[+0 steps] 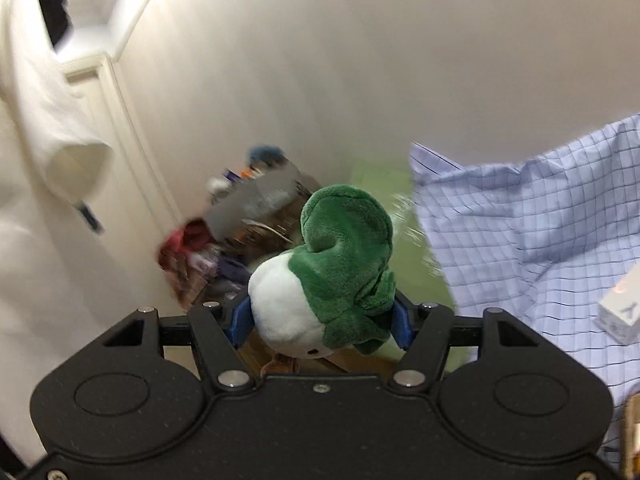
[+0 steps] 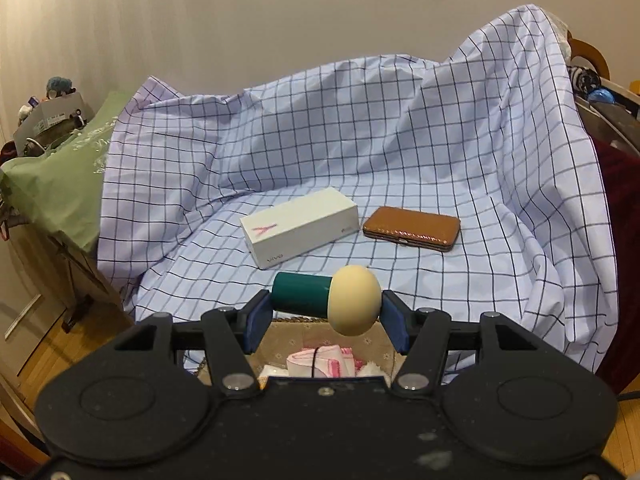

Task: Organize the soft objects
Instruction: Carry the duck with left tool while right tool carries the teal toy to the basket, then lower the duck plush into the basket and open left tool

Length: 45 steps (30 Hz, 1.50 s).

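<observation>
My left gripper [image 1: 320, 320] is shut on a green and white plush toy [image 1: 332, 272], held up in the air and facing a pale wall. Its blue pads press the toy from both sides. In the right wrist view my right gripper [image 2: 326, 320] is shut on a soft toy [image 2: 326, 300] with a dark teal cylinder body and a cream round head, gripped end to end. Below the right gripper lies a pink and white cloth [image 2: 320, 362] in a patterned container [image 2: 288, 338].
A checked blue sheet [image 2: 360, 152] covers the furniture ahead. On it lie a white box [image 2: 300, 232] and a brown leather case [image 2: 412, 228]. A green cloth [image 2: 60, 184] and a cluttered box [image 2: 52, 120] stand at the left. White fabric [image 1: 52, 140] hangs at the left.
</observation>
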Motion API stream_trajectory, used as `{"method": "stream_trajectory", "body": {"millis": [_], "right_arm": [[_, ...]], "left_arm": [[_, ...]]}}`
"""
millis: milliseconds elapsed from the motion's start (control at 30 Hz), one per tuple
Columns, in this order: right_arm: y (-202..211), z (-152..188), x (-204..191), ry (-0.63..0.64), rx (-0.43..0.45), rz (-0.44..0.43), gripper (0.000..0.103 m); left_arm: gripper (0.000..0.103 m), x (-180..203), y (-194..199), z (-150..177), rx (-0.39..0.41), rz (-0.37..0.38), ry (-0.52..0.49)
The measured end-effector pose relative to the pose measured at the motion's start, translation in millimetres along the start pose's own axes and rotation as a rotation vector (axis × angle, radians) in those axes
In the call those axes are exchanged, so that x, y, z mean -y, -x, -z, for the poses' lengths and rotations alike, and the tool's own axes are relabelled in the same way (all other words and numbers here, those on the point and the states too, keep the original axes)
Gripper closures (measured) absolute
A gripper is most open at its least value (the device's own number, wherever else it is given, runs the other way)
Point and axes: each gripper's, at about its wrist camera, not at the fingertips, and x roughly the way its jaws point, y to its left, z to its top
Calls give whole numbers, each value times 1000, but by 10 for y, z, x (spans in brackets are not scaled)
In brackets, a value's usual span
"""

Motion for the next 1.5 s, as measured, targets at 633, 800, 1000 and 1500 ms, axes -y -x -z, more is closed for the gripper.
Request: {"method": "stream_trajectory", "body": {"millis": [633,800,1000,1500], "right_arm": [[-173,209,181,-35,-72,82,45],[-197,237,226,-45,-89,86,45],[-233,250,232,-48,-105,89,44],[-268,310,147,-22,-132,78,44]], "left_arm": [[43,2273,-240,834,-504,783,143],[42,2497,-248,932,-565,798,113],[39,2551,-259,1033,-581,780,89],[27,2327,-96,1148,-537,739,139]]}}
